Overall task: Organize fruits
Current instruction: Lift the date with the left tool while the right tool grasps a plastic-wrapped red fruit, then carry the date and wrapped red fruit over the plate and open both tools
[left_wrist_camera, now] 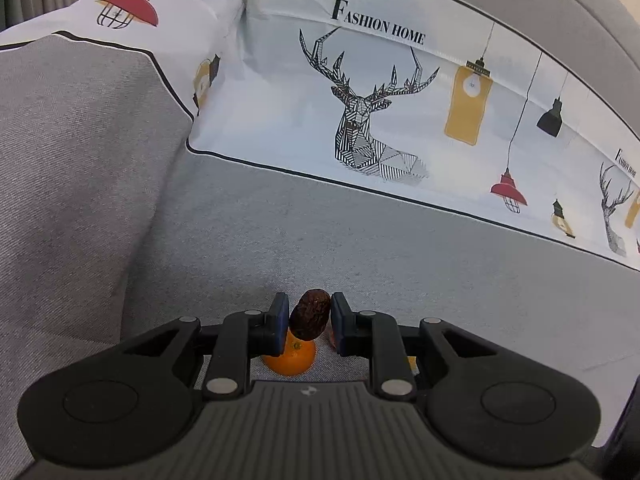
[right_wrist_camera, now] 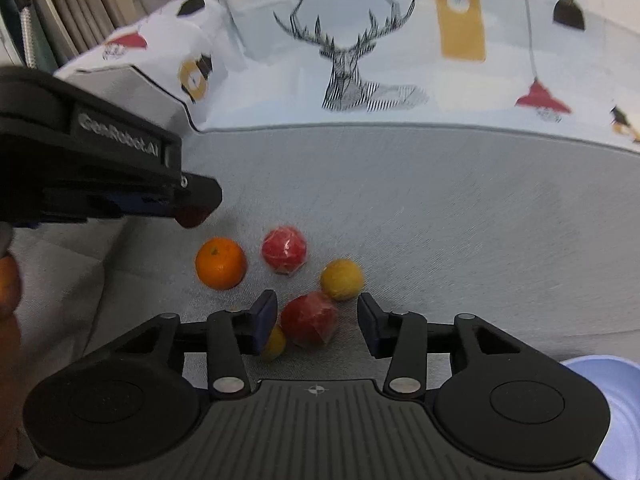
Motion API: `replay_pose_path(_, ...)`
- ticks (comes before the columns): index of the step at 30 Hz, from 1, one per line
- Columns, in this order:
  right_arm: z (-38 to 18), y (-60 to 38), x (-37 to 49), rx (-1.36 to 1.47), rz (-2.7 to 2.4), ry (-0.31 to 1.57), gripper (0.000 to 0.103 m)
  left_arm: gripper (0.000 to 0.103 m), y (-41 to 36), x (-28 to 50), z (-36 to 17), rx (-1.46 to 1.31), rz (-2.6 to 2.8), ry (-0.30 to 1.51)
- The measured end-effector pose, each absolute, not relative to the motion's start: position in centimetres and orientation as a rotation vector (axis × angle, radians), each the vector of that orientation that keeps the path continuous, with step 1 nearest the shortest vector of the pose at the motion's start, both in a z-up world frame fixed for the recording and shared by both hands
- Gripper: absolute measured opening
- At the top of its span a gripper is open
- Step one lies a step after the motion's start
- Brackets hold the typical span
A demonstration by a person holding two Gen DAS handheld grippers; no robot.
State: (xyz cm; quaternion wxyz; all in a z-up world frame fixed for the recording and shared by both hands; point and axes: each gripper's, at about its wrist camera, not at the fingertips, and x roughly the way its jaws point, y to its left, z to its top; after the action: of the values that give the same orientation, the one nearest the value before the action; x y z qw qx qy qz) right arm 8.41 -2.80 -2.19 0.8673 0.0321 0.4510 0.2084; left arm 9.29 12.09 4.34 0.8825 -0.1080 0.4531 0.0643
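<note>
My left gripper [left_wrist_camera: 310,316] is shut on a dark brown wrinkled fruit [left_wrist_camera: 311,314] and holds it above an orange [left_wrist_camera: 291,357] on the grey sofa seat. In the right wrist view the left gripper [right_wrist_camera: 192,210] hangs at the upper left with the dark fruit [right_wrist_camera: 191,216] at its tip. My right gripper [right_wrist_camera: 318,320] is open above a red wrapped fruit [right_wrist_camera: 309,318]. Around it lie an orange [right_wrist_camera: 221,263], another red wrapped fruit [right_wrist_camera: 284,249], a yellow fruit [right_wrist_camera: 342,279] and a second yellow fruit [right_wrist_camera: 273,344] partly hidden by the left finger.
A light blue bowl [right_wrist_camera: 612,400] shows at the lower right edge of the right wrist view. Printed cushions with deer and lamp drawings [left_wrist_camera: 360,112] line the sofa back. A grey cushion [left_wrist_camera: 72,168] rises at the left.
</note>
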Motion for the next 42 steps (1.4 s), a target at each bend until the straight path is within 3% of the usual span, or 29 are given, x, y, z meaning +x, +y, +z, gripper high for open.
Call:
replay_pose_path(5, -2.6, -2.3, 8.7, 0.060, 0.438, 0.950, 0.047, 0.024, 11.7, 9.5, 3.9, -0.196, 0.140, 0.955)
replay_pose_path(9, -2.8, -1.9, 8.2, 0.005, 0.447, 0.943, 0.035, 0.024, 11.7, 9.4, 3.7, -0.169, 0.152, 0.962)
replay_pose_path(13, -1.9, -2.1, 7.2, -0.037, 0.447, 0.891, 0.034, 0.024, 12.0, 8.7, 3.5, -0.162, 0.168, 0.963)
replay_pose_path(26, 9.2, -14.3, 2.4, 0.018, 0.355, 0.728, 0.034, 0.025, 9.2, 3.8, 5.3, -0.047, 0.128, 0.903)
replay_pose_path(35, 7.6, -21.3, -1.0, 0.090, 0.223, 0.719, 0.034, 0.025, 3.1, -2.6, 6.0, 0.008, -0.056, 0.833)
replay_pose_path(42, 6.7, -24.3, -1.5, 0.095, 0.177, 0.763, 0.034, 0.025, -0.1, -2.8, 4.4, 0.074, -0.123, 0.845)
